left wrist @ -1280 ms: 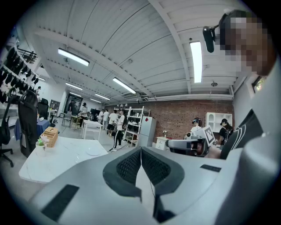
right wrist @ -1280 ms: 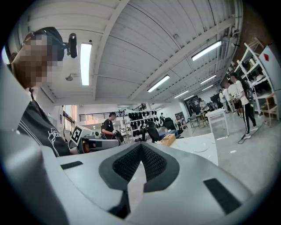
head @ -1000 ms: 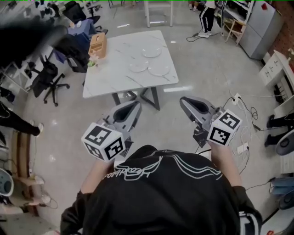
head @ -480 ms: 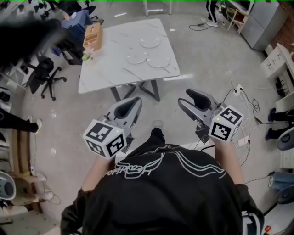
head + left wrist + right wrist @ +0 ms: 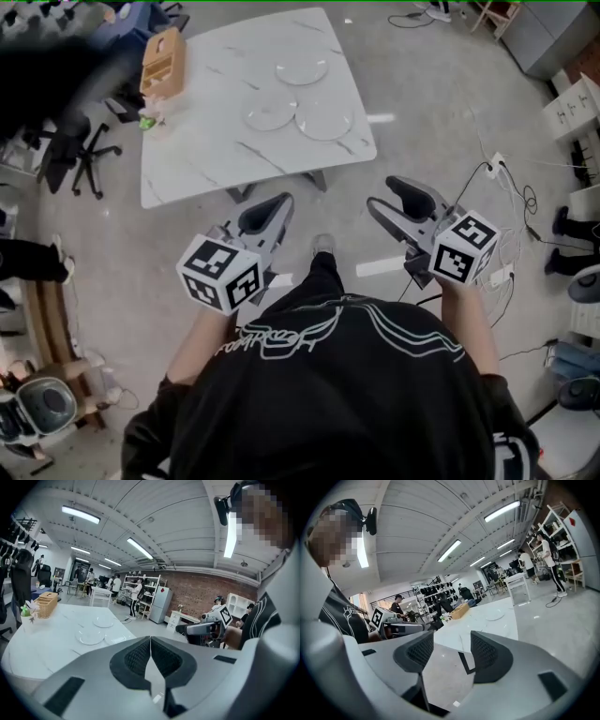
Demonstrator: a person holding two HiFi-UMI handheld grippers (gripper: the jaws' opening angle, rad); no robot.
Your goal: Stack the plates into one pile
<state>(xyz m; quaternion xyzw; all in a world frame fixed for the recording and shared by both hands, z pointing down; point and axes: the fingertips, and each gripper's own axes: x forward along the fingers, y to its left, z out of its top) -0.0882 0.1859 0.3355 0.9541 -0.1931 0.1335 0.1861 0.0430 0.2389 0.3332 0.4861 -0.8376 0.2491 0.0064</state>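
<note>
Three clear glass plates lie apart on the white marble table [image 5: 187, 159]: one at the far side [image 5: 302, 70], one in the middle [image 5: 270, 115], one to its right [image 5: 325, 120]. Both grippers hover over the floor, short of the table's near edge. My left gripper [image 5: 272, 208] is shut with nothing in it; in the left gripper view its pads meet [image 5: 150, 640], with the plates [image 5: 91, 638] ahead to the left. My right gripper [image 5: 401, 195] has its jaws opening, and only floor and table show between them [image 5: 452, 651].
A wooden basket [image 5: 161, 58] and a small green thing [image 5: 148, 122] stand at the table's left edge. Office chairs [image 5: 80, 155] crowd the floor to the left. Cables and a power strip [image 5: 502, 274] lie on the floor to the right. People stand far off.
The right jaws have gone from shut to open. The table has come nearer and shifted left in the head view. Both grippers have moved forward and lower.
</note>
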